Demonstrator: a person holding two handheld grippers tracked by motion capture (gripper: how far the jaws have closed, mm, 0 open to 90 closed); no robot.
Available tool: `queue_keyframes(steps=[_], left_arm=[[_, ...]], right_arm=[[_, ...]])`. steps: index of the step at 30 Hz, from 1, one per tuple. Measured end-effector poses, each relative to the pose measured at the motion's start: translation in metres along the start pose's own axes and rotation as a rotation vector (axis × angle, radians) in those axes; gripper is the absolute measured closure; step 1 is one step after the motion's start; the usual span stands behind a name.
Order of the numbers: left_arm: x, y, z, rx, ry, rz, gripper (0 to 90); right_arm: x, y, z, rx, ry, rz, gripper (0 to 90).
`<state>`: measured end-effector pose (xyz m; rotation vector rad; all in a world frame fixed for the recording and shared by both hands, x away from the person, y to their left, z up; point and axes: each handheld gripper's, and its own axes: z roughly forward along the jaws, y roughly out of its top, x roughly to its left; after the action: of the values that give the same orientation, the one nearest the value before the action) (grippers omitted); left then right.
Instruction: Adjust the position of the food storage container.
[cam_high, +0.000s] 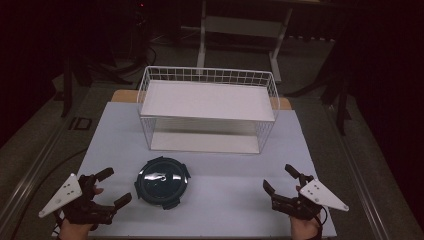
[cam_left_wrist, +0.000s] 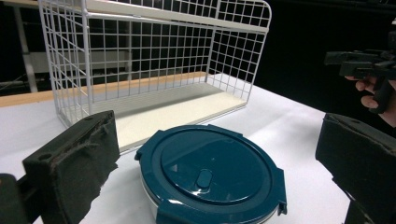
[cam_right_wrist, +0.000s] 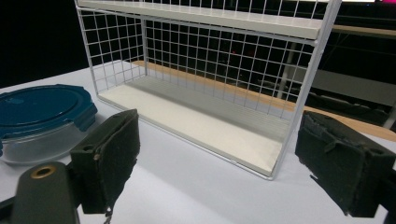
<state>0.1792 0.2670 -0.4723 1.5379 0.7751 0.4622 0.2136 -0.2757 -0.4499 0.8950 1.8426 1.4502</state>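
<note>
A round glass container with a dark teal clip-on lid (cam_high: 163, 182) (cam_left_wrist: 210, 173) (cam_right_wrist: 39, 112) sits on the white table, in front of a white wire rack (cam_high: 207, 107) (cam_left_wrist: 154, 60) (cam_right_wrist: 210, 70) that has two shelves. My left gripper (cam_high: 113, 187) (cam_left_wrist: 215, 158) stands open just left of the container, its jaws wide apart with the lid showing between them. At the front right my right gripper (cam_high: 281, 179) (cam_right_wrist: 224, 154) is open too, pointed at the rack's lower shelf, with nothing held.
The white table (cam_high: 225, 200) has a wooden edge at the back behind the rack. Beyond it the room is dark, with a white table frame (cam_high: 240, 30) on the floor. In the left gripper view the right hand with its gripper (cam_left_wrist: 369, 70) hovers at the far right.
</note>
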Motion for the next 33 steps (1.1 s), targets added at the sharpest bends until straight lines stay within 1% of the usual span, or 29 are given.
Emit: queue_keyframes(steps=[3, 5, 7, 8, 9, 10, 12, 13, 15, 16, 17, 18, 19, 20, 21, 22, 23, 24, 25, 26, 27, 28, 29, 30, 31, 32, 33], left_arm=[[-0.001, 0.000, 0.000, -0.003, -0.003, -0.003, 0.0], [-0.002, 0.001, 0.000, -0.001, -0.007, 0.003, 0.0], [-0.003, 0.002, 0.000, -0.007, -0.041, -0.006, 0.0], [-0.003, 0.002, 0.000, -0.007, -0.041, -0.006, 0.0], [-0.003, 0.003, -0.001, -0.010, -0.053, -0.010, 0.0], [-0.003, 0.007, -0.002, 0.001, -0.077, -0.001, 0.0], [-0.002, 0.010, -0.003, 0.002, -0.084, 0.000, 0.0], [-0.001, 0.012, -0.005, -0.001, -0.094, -0.004, 0.0], [0.000, 0.016, -0.009, 0.010, -0.100, 0.012, 0.0], [0.001, 0.018, -0.011, 0.011, -0.111, 0.019, 0.0], [0.003, 0.019, -0.013, 0.023, -0.116, 0.017, 0.0], [0.007, 0.020, -0.015, 0.055, -0.096, 0.023, 0.0], [0.007, 0.020, -0.015, 0.055, -0.096, 0.023, 0.0], [0.010, 0.019, -0.017, 0.097, -0.078, 0.038, 0.7], [0.010, 0.019, -0.017, 0.097, -0.078, 0.038, 4.2], [0.013, 0.018, -0.019, 0.116, -0.069, 0.041, 4.2], [0.015, 0.017, -0.019, 0.133, -0.076, 0.038, 13.6], [0.017, 0.016, -0.020, 0.147, -0.076, 0.039, 13.6], [0.021, 0.012, -0.019, 0.182, -0.082, 0.034, 22.3], [0.021, 0.012, -0.019, 0.182, -0.082, 0.034, 27.9], [0.023, 0.011, -0.018, 0.196, -0.080, 0.035, 27.9], [0.024, 0.008, -0.016, 0.223, -0.088, 0.026, 33.9], [0.025, 0.006, -0.014, 0.246, -0.088, 0.030, 40.1], [0.026, 0.003, -0.012, 0.270, -0.090, 0.031, 44.2], [0.027, -0.001, -0.008, 0.316, -0.088, 0.034, 52.4], [0.027, -0.001, -0.008, 0.316, -0.088, 0.034, 56.1], [0.027, -0.003, -0.006, 0.337, -0.093, 0.026, 56.1]], right_arm=[[0.000, 0.001, -0.001, -0.001, 0.008, 0.004, 13.5], [0.001, 0.001, -0.001, -0.001, 0.009, 0.003, 13.5], [0.002, 0.003, -0.001, -0.009, 0.018, -0.005, 13.5], [0.003, 0.004, -0.001, -0.008, 0.019, -0.008, 13.5], [0.003, 0.004, -0.001, -0.008, 0.019, -0.008, 13.5], [0.004, 0.004, -0.001, -0.009, 0.021, -0.011, 13.5], [0.005, 0.004, -0.001, -0.006, 0.023, -0.014, 13.5], [0.005, 0.004, -0.001, -0.006, 0.023, -0.014, 13.5], [0.006, 0.005, 0.000, -0.005, 0.023, -0.015, 13.5], [0.006, 0.005, 0.000, -0.005, 0.023, -0.015, 13.5], [0.006, 0.005, 0.000, -0.006, 0.025, -0.014, 13.5], [0.006, 0.005, 0.000, -0.008, 0.026, -0.014, 13.5], [0.006, 0.005, 0.000, -0.008, 0.026, -0.014, 13.5], [0.007, 0.005, 0.000, -0.005, 0.028, -0.011, 13.5], [0.007, 0.005, 0.000, -0.005, 0.028, -0.011, 13.5], [0.007, 0.005, 0.001, -0.004, 0.029, -0.012, 13.5], [0.007, 0.005, 0.001, 0.000, 0.032, -0.011, 13.5], [0.007, 0.005, 0.001, 0.000, 0.032, -0.011, 13.5], [0.007, 0.005, 0.001, 0.000, 0.034, -0.012, 13.5], [0.007, 0.005, 0.001, 0.000, 0.034, -0.012, 13.5], [0.008, 0.005, 0.001, 0.001, 0.035, -0.010, 13.5], [0.007, 0.004, 0.002, 0.001, 0.035, -0.010, 13.5], [0.007, 0.004, 0.002, 0.000, 0.037, -0.008, 13.5], [0.007, 0.004, 0.002, 0.002, 0.037, -0.004, 13.5], [0.007, 0.004, 0.002, 0.005, 0.037, -0.004, 13.5], [0.007, 0.004, 0.002, 0.005, 0.037, -0.004, 13.5], [0.007, 0.003, 0.002, 0.006, 0.038, -0.005, 13.5]])
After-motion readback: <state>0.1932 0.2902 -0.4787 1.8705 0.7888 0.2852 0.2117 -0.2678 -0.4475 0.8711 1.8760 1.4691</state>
